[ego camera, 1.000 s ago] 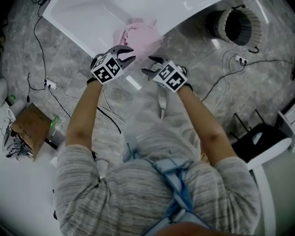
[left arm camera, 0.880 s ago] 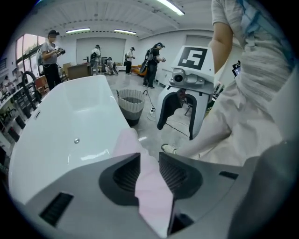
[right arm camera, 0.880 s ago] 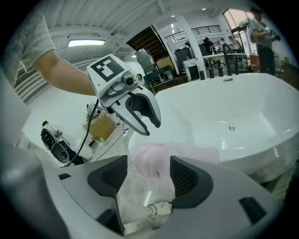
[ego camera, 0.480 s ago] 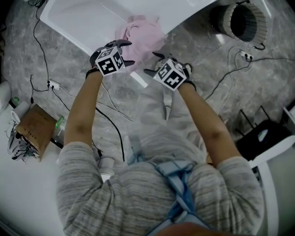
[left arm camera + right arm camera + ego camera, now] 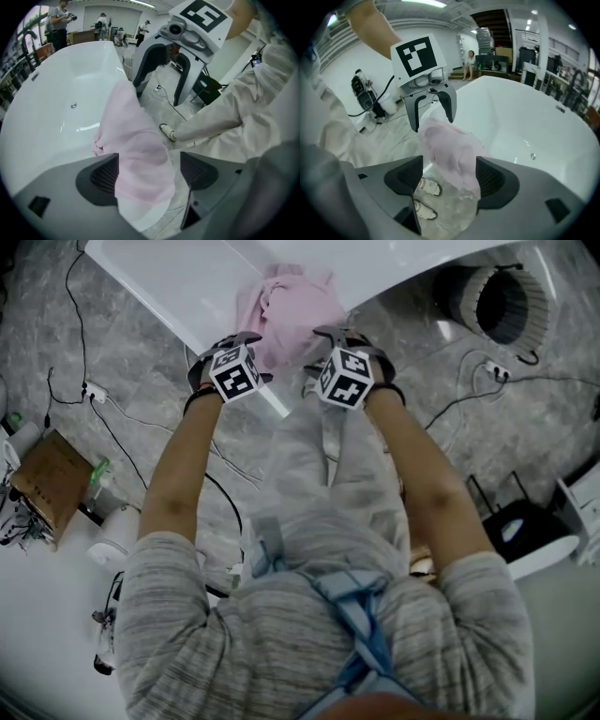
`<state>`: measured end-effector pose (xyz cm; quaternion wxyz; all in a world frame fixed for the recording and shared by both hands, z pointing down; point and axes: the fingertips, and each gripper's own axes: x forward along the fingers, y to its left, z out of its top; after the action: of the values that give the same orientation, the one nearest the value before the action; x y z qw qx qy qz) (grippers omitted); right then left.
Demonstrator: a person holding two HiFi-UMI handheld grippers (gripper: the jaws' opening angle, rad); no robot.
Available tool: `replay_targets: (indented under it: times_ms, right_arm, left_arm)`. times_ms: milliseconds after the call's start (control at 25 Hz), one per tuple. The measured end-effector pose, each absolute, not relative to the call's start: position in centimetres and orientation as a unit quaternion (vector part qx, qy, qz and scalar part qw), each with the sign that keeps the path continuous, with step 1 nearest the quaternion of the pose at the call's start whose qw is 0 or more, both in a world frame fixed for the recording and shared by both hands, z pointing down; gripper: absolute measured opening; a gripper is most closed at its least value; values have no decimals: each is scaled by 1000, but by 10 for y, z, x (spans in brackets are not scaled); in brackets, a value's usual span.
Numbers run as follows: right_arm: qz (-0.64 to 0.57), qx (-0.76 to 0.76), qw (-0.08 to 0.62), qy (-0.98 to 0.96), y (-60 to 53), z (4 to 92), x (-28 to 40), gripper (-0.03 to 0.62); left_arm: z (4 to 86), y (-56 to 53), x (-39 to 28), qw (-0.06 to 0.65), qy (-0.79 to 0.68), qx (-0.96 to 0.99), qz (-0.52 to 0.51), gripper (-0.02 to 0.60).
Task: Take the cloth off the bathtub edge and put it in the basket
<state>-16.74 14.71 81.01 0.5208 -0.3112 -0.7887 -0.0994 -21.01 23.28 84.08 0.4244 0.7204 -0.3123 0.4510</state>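
Note:
A pink cloth [image 5: 286, 307] hangs crumpled over the edge of the white bathtub [image 5: 183, 282]. My left gripper [image 5: 247, 339] stands at its left side and my right gripper [image 5: 330, 336] at its right. Both are open, their jaws have just been opening, and both point steeply down. In the left gripper view the cloth [image 5: 136, 150] lies between the left gripper's [image 5: 152, 171] spread pads, with the right gripper [image 5: 157, 96] beyond it. In the right gripper view the cloth [image 5: 452, 150] fills the gap of the right gripper [image 5: 450, 176]. The round slatted basket [image 5: 497, 298] stands on the floor at the upper right.
Cables and a power strip [image 5: 94, 390] run across the grey stone floor. A cardboard box [image 5: 52, 479] sits at the left and a black-and-white stand [image 5: 525, 531] at the right. People stand far behind the tub [image 5: 61, 21].
Both grippers have come down and forward onto the cloth at the tub edge. Their jaws have spread wider, and the cloth now lies between each pair.

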Motion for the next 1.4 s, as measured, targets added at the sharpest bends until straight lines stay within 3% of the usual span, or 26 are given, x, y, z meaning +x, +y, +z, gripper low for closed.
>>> replay_targets:
  times_ms: [520,1400]
  right_arm:
    - [-312,-434,541,-650,100,862,-194,325]
    - [-371,-513,567,-527,88,922,-193,324]
  left_arm:
    - [882,257,-203,481,-422,640,425,396]
    - [915,266,-216,514,-420,576,477,394]
